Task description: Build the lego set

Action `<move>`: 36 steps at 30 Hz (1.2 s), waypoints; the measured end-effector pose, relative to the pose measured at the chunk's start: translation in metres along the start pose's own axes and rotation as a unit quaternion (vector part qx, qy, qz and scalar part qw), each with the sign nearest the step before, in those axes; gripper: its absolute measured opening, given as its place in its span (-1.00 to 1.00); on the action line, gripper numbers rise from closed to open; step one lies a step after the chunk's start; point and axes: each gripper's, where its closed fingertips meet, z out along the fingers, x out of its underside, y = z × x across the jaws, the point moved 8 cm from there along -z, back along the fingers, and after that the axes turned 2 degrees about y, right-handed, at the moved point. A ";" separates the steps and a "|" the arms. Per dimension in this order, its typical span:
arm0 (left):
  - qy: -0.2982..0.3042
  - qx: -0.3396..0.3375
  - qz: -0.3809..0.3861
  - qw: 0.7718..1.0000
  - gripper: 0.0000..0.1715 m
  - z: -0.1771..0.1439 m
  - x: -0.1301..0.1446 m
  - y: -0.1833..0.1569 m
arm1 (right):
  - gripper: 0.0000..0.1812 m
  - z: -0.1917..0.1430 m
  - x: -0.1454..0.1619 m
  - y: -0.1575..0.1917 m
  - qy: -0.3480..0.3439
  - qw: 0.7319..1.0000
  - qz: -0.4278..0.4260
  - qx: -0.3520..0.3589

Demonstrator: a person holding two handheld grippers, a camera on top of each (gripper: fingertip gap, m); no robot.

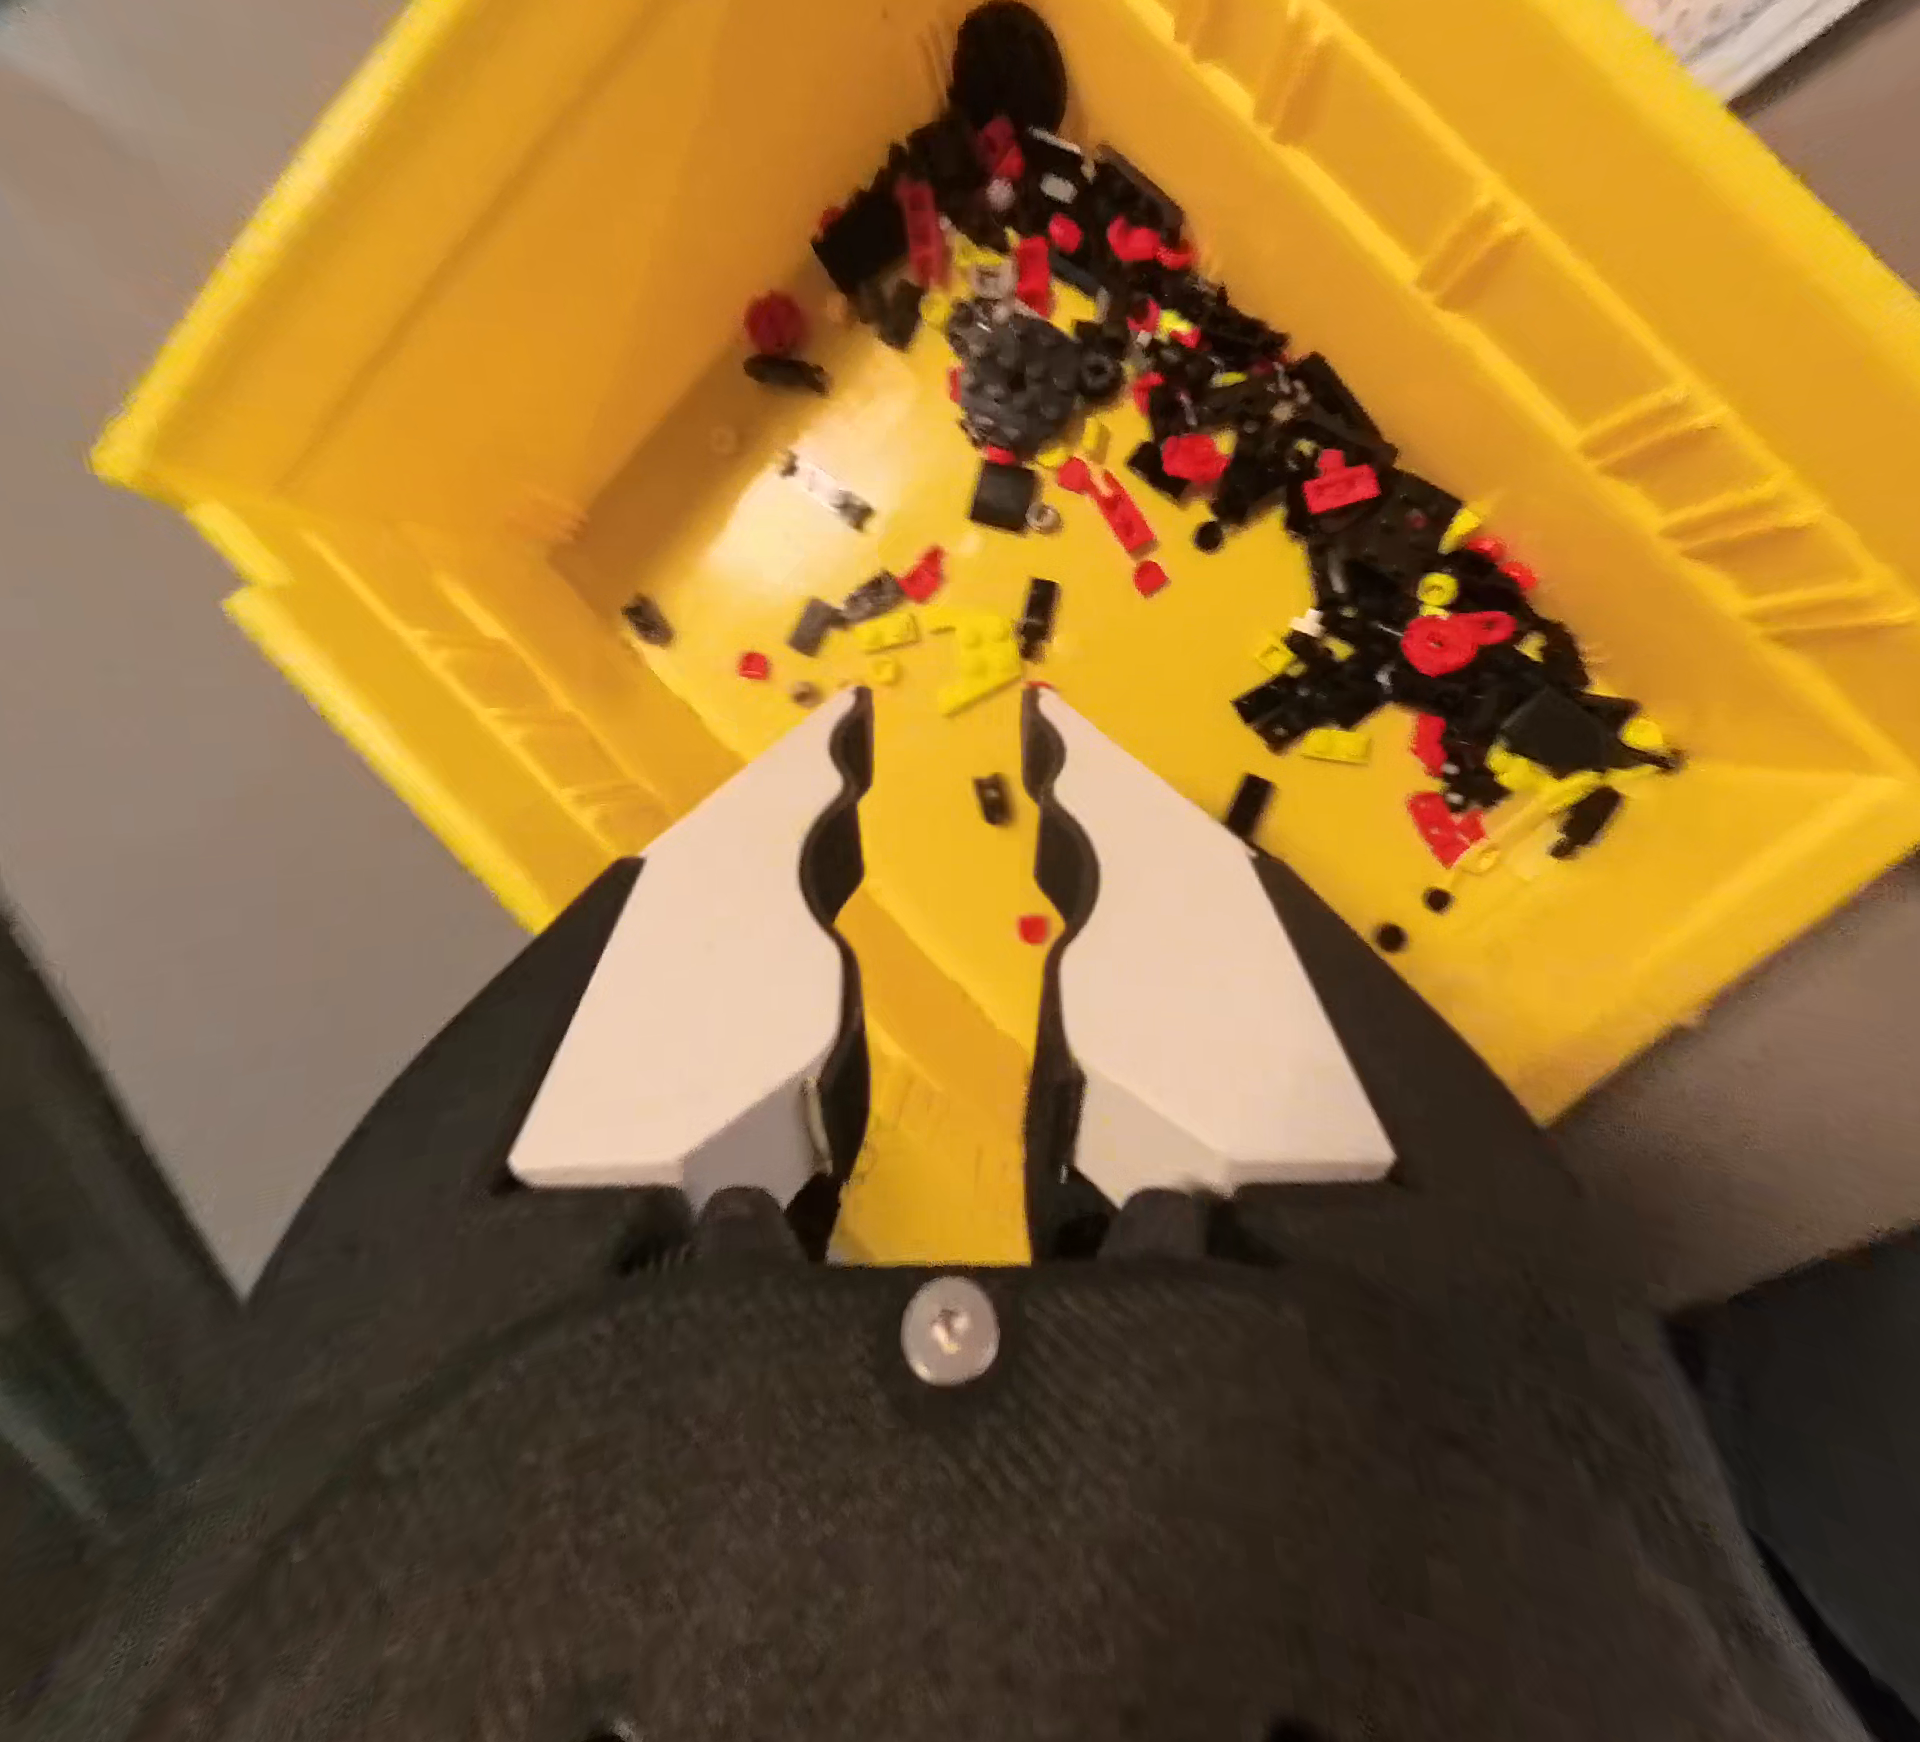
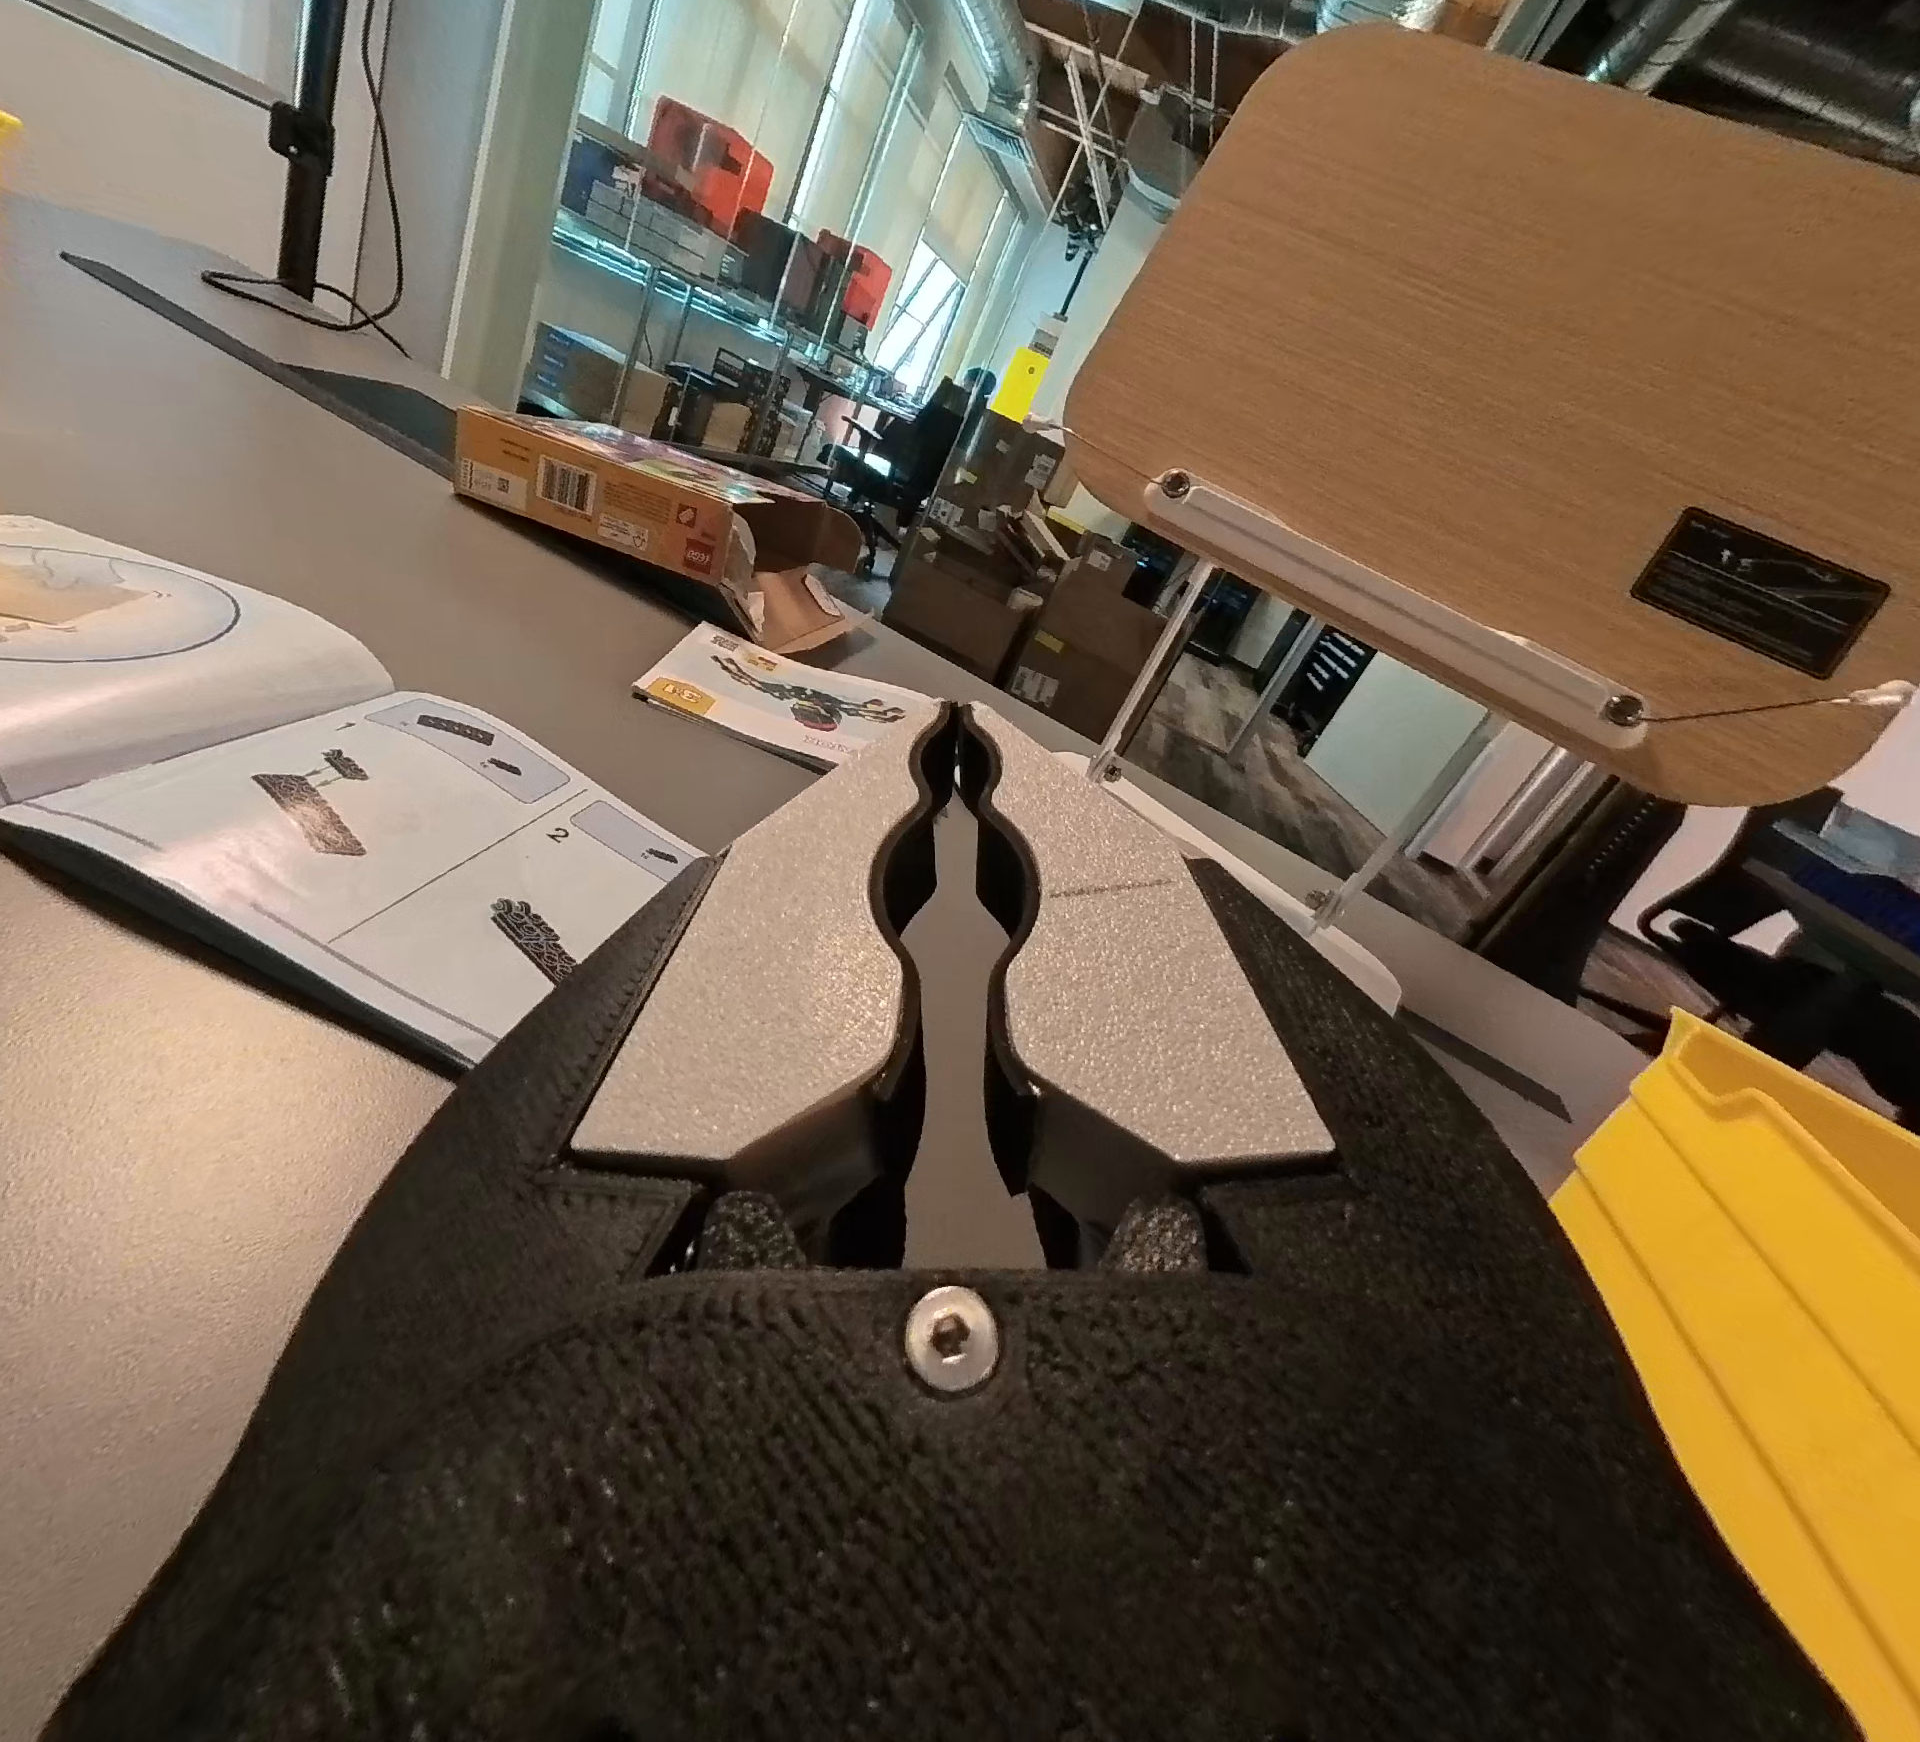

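A yellow bin (image 1: 582, 165) holds many loose black, red and yellow lego pieces (image 1: 1299, 466), heaped along its far and right sides. In the left wrist view my left gripper (image 1: 943, 700) hovers above the bin's near part, open and empty, with a yellow plate (image 1: 977, 664) just past its tips and a small black piece (image 1: 992, 797) between the fingers below. In the right wrist view my right gripper (image 2: 954, 713) is shut and empty, low over the grey table, pointing at a small instruction booklet (image 2: 774, 695). An open instruction booklet (image 2: 312, 819) lies to its left.
A torn lego box (image 2: 623, 497) lies on the table behind the booklets. A wooden board on a clear stand (image 2: 1507, 362) rises at the right. A yellow bin wall (image 2: 1766, 1329) is at the lower right. A black pole stand (image 2: 307, 134) is at the far left. My right fingertips sit around 45 cm from my left ones.
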 end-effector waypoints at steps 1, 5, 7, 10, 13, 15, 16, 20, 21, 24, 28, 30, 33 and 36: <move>0.017 0.023 -0.003 1.000 -0.68 0.004 -0.003 -0.001 | -1.00 0.000 0.000 0.000 0.000 1.000 0.000 0.000; 0.093 0.052 0.012 0.994 -0.75 0.022 -0.007 -0.004 | -1.00 0.000 0.000 0.000 -0.001 1.000 0.001 -0.001; 0.140 0.051 0.021 0.989 -0.77 0.029 -0.004 -0.005 | -1.00 0.000 0.000 0.000 -0.002 1.000 0.001 -0.002; 0.181 0.043 0.035 0.982 -0.78 0.039 0.000 -0.006 | -1.00 0.000 0.000 0.000 -0.002 1.000 0.001 -0.004; 0.145 0.056 0.056 0.986 -0.79 0.045 -0.009 -0.008 | -1.00 0.001 0.000 0.001 -0.002 1.000 0.001 -0.006; 0.124 0.060 0.069 0.988 -0.79 0.048 -0.015 -0.009 | -1.00 0.001 0.000 0.001 -0.002 1.000 0.000 -0.007; 0.119 0.061 0.076 0.988 -0.79 0.050 -0.017 -0.009 | -1.00 0.001 0.000 0.002 -0.003 1.000 -0.001 -0.008; 0.108 0.060 0.116 0.985 -0.82 0.060 -0.021 -0.011 | -1.00 0.001 0.000 0.002 -0.003 1.000 -0.001 -0.009; 0.110 0.054 0.122 0.985 -0.82 0.063 -0.021 -0.011 | -1.00 0.001 0.000 0.002 -0.002 1.000 -0.001 -0.009; 0.120 0.061 0.122 0.983 -0.82 0.069 -0.020 -0.013 | -1.00 0.001 0.000 0.002 -0.002 1.000 -0.003 -0.011; 0.142 0.077 0.105 0.981 -0.82 0.075 -0.016 -0.013 | -1.00 0.002 0.000 0.003 -0.001 1.000 -0.005 -0.012; 0.150 0.085 0.096 0.980 -0.84 0.077 -0.013 -0.012 | -1.00 0.002 0.000 0.003 -0.001 1.000 -0.006 -0.013; 0.143 0.096 0.092 0.981 -0.90 0.078 -0.013 -0.012 | -1.00 0.002 0.000 0.004 -0.001 1.000 -0.006 -0.013; 0.148 0.083 0.109 0.979 -0.91 0.077 -0.012 -0.013 | -1.00 0.002 -0.001 0.004 -0.001 1.000 -0.008 -0.014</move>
